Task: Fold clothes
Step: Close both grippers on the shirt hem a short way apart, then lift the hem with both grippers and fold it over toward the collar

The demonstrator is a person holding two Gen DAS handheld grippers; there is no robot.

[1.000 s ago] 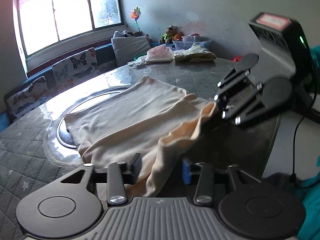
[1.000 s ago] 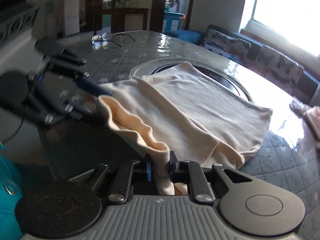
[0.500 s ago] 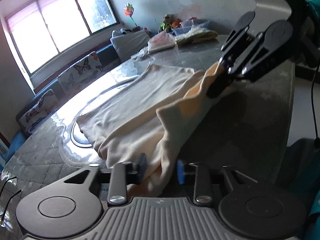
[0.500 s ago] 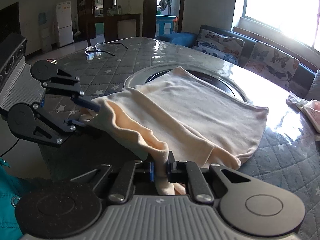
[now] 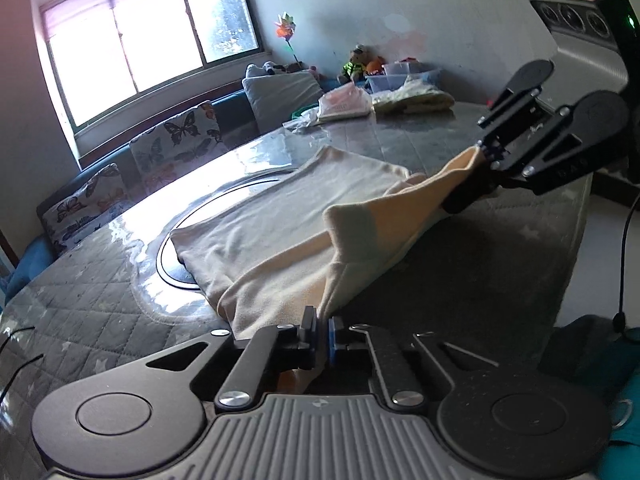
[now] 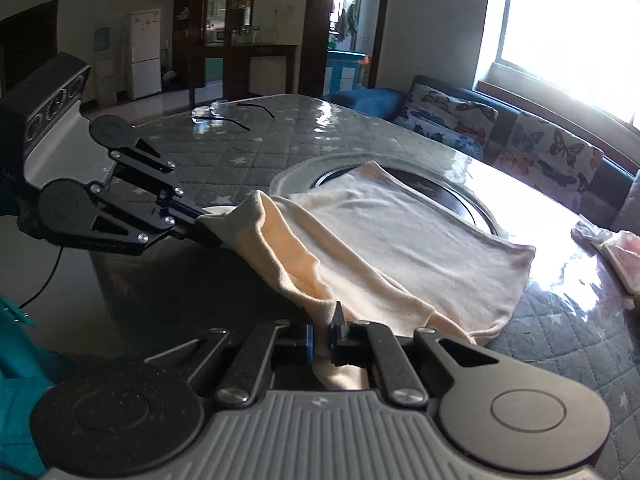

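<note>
Left gripper (image 5: 323, 334) and right gripper (image 6: 325, 334), lower centre, each clamp the cream garment (image 6: 400, 240); uneven pulling could slip its hem.

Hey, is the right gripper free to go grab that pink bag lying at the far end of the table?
Probably not as things stand. The right gripper is shut on the cream garment, as is the left gripper. The pink bag lies unobstructed across the table, but the garment must be released first.
</note>
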